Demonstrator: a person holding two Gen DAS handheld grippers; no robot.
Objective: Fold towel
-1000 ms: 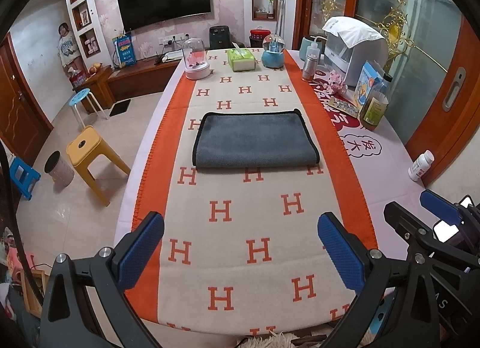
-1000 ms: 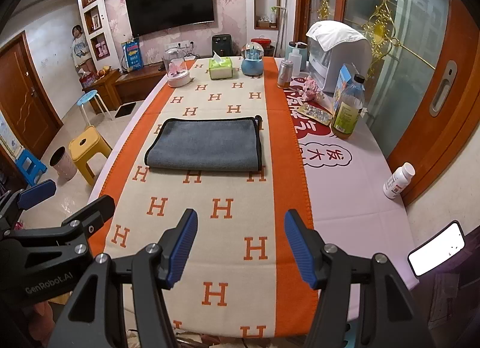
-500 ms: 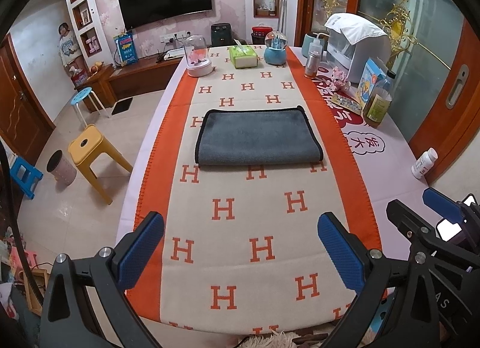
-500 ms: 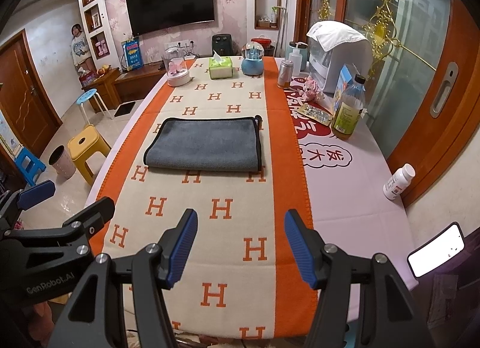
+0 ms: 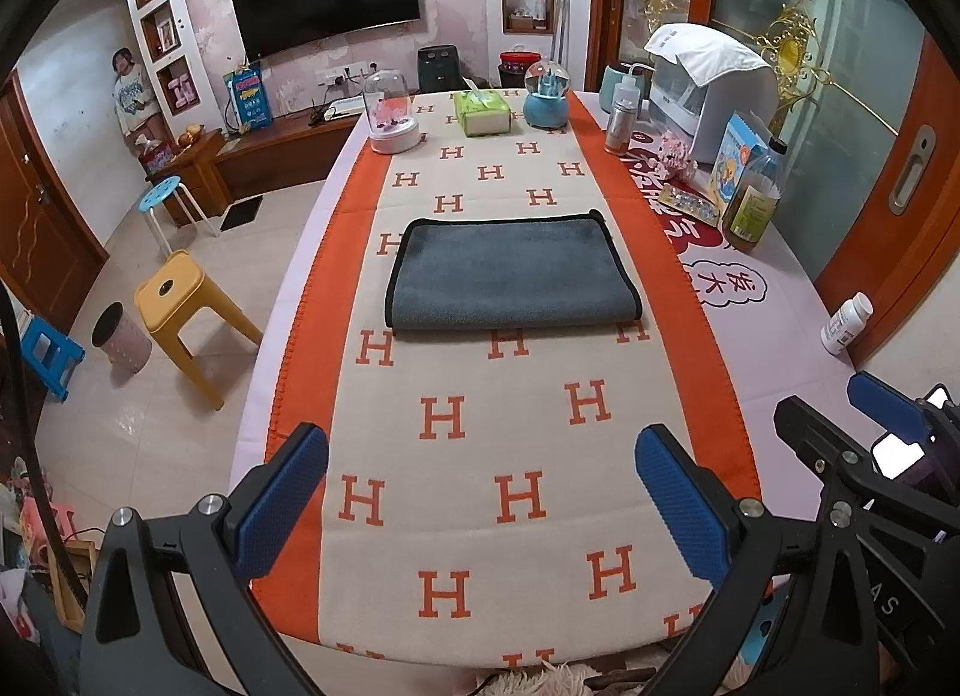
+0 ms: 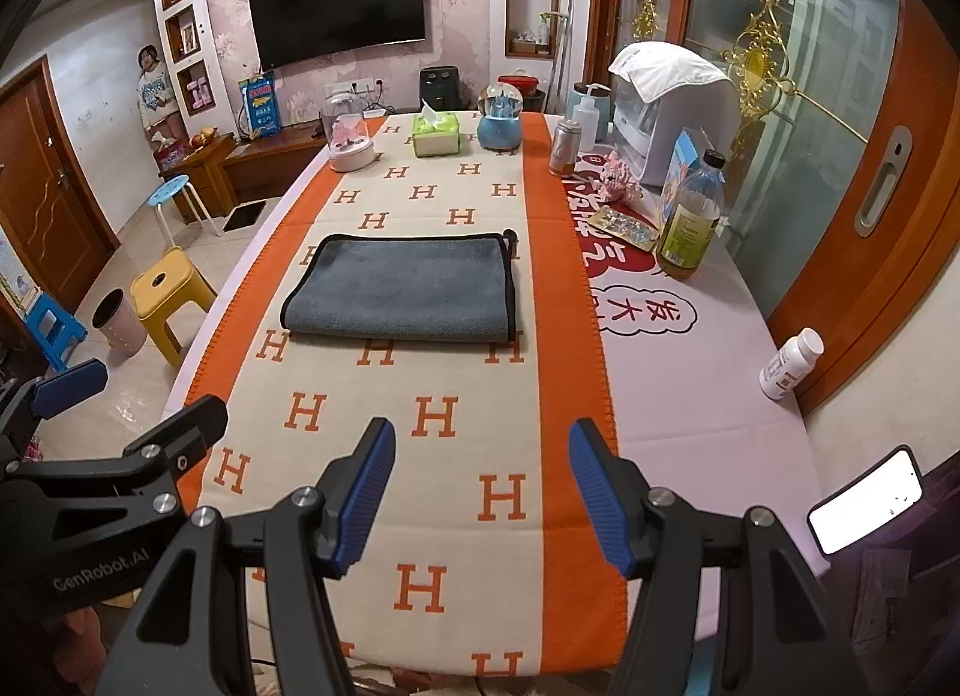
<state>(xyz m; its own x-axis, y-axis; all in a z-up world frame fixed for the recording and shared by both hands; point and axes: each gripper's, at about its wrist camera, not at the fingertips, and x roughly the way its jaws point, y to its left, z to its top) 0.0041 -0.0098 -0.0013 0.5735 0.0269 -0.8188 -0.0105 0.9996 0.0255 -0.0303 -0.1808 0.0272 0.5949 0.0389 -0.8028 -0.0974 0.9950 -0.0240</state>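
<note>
Left tongs [image 5: 480, 498] and right tongs [image 6: 480, 492] spread wide, empty, level above near table [image 5: 780, 324] edge. Folded grey black-edged towel [image 5: 510, 276] mid-runner, well ahead. "GenRobot.AI" on left frame.

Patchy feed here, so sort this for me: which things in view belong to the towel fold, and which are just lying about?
For the job:
- grey towel, lying flat on the table runner
- left tongs, open, empty
- right tongs, open, empty

Just lying about:
- tissue box
- snow globe
- glass dome ornament
- oil bottle
- white pill bottle
- phone
</note>
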